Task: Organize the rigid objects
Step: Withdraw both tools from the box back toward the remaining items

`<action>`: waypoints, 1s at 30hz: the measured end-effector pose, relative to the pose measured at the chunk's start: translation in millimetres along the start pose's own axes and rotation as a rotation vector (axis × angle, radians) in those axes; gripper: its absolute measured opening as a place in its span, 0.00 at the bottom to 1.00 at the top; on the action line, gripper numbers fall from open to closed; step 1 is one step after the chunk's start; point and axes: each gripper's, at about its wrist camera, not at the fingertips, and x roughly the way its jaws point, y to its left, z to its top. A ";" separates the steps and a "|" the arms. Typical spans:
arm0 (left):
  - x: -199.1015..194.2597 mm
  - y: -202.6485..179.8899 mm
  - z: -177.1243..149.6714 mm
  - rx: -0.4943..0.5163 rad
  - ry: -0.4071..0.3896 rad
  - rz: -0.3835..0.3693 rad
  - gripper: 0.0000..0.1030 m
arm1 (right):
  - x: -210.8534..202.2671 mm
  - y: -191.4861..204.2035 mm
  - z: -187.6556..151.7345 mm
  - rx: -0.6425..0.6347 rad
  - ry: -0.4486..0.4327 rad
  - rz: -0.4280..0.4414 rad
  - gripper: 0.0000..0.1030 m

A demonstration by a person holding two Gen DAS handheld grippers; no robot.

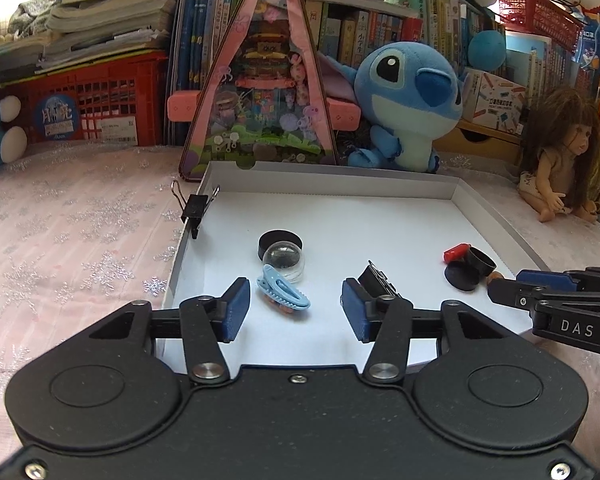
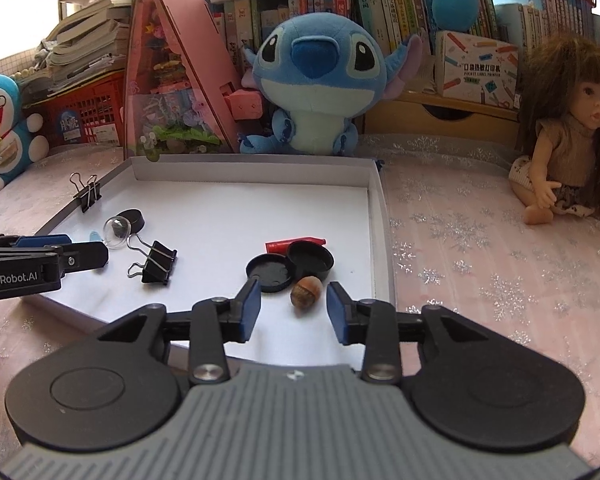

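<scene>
Left gripper (image 1: 296, 308) nearest the lens, jaws apart, nothing clamped; blue hair clip (image 1: 283, 293) lies between the fingers without touching either pad, on the floor of the white tray (image 1: 332, 184) near its front-left corner. Just beyond the clip: clear dome (image 1: 283, 260) touching a black round cap (image 1: 279, 241). Loose black binder clip (image 1: 376, 278) lies just behind the left gripper's right-hand pad (image 1: 354, 312). Second binder clip (image 1: 194, 210) is clamped on the tray's left wall, handles up.

Right gripper (image 2: 293, 307) also stands with jaws apart, gripping nothing. Brown acorn-like nut (image 2: 306, 291) sits between its fingertips, nearer the front edge of the tray, clear of both pads. Directly behind the nut: black round lid (image 2: 271, 271) lying flat, touching a shallow black round container (image 2: 311, 260); a red crayon-like stick (image 2: 296, 243) lies behind them, touching the container. This group sits toward the tray's right wall.

Tray rests on a pink snowflake-patterned cloth (image 2: 480, 248). Behind the tray's back edge: pink triangular toy box (image 1: 260, 92) and blue Stitch plush (image 2: 318, 76). Doll (image 2: 564, 136) sits on the cloth, well right of the tray. Red basket (image 1: 96, 100) with stacked books back left.
</scene>
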 end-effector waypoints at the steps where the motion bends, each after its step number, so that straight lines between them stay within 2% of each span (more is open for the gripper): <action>1: -2.7 -0.6 -0.6 0.002 -0.002 -0.003 0.51 | -2.2 1.1 -0.3 -0.005 -0.004 -0.003 0.56; 8: -29.6 -6.8 -14.8 0.005 -0.014 -0.047 0.57 | -22.4 6.5 -7.7 -0.031 -0.043 -0.004 0.75; 14: -53.2 -18.9 -27.8 0.056 -0.047 -0.050 0.65 | -39.6 11.7 -16.8 -0.062 -0.059 -0.003 0.82; 23: -82.8 -26.7 -36.8 0.090 -0.084 -0.089 0.67 | -67.0 14.5 -23.9 -0.064 -0.086 0.012 0.85; 30: -103.3 -29.6 -50.7 0.108 -0.082 -0.125 0.69 | -82.6 18.0 -34.9 -0.086 -0.092 0.023 0.86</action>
